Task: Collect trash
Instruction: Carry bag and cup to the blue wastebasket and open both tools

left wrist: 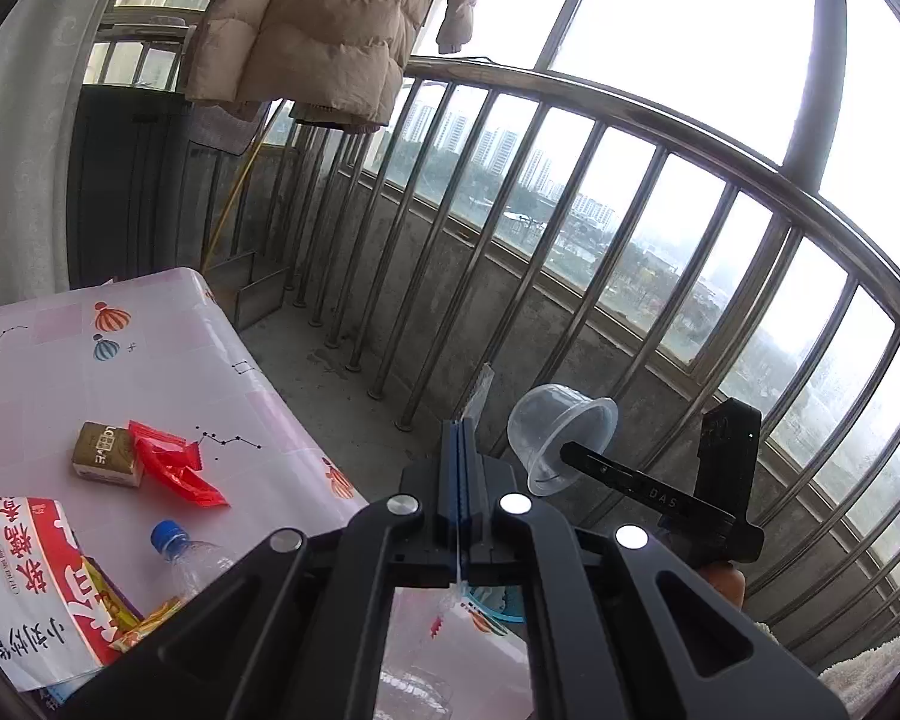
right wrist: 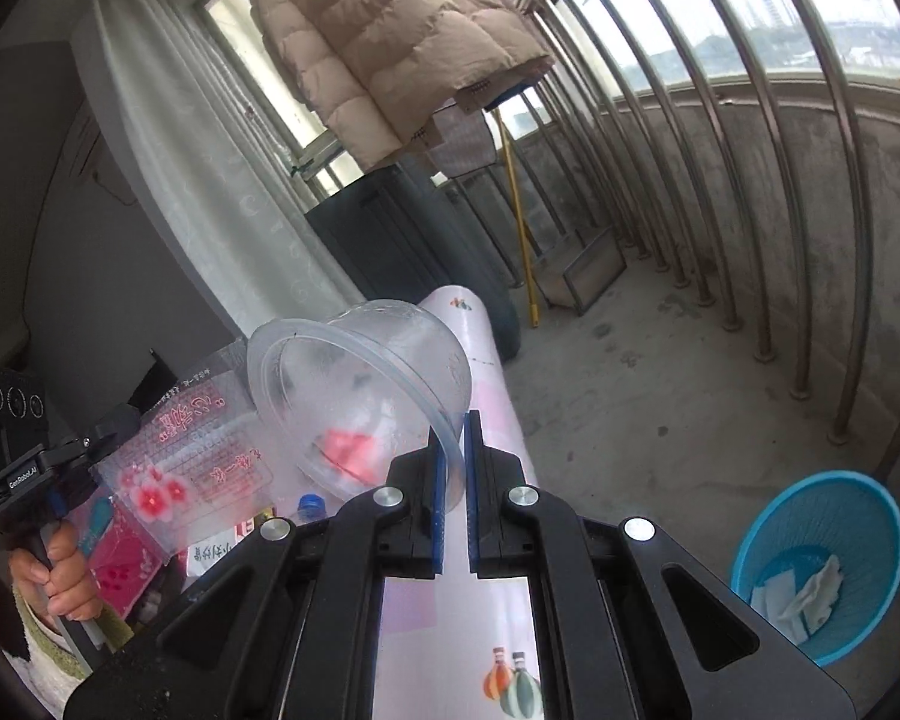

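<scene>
The right gripper is clamped on the rim of a clear plastic cup, its blue pads pinching the thin wall with the cup tilted on its side, mouth turned toward the camera, held in the air above the table's far end. In the left wrist view the same cup shows just beyond the left gripper, whose jaws are pressed together on a thin clear plastic wrapper; from the left camera the wrapper is seen edge-on as a sliver rising from the fingertips, and from the right camera it is a flat transparent sheet with red printing and red flowers. A hand grips the handle of the left gripper. The table carries a pink cloth printed with balloons. Near its middle lie a small brown packet and, touching it on the right, a crumpled red wrapper. Toward the near edge lie a white and red snack bag and a clear bottle with a blue cap, the bottle just beside the bag. On the concrete floor off the table's right side stands a blue wastebasket holding crumpled white paper. Beyond are a steel railing, a hanging beige padded coat, a white curtain and a dark cabinet.
</scene>
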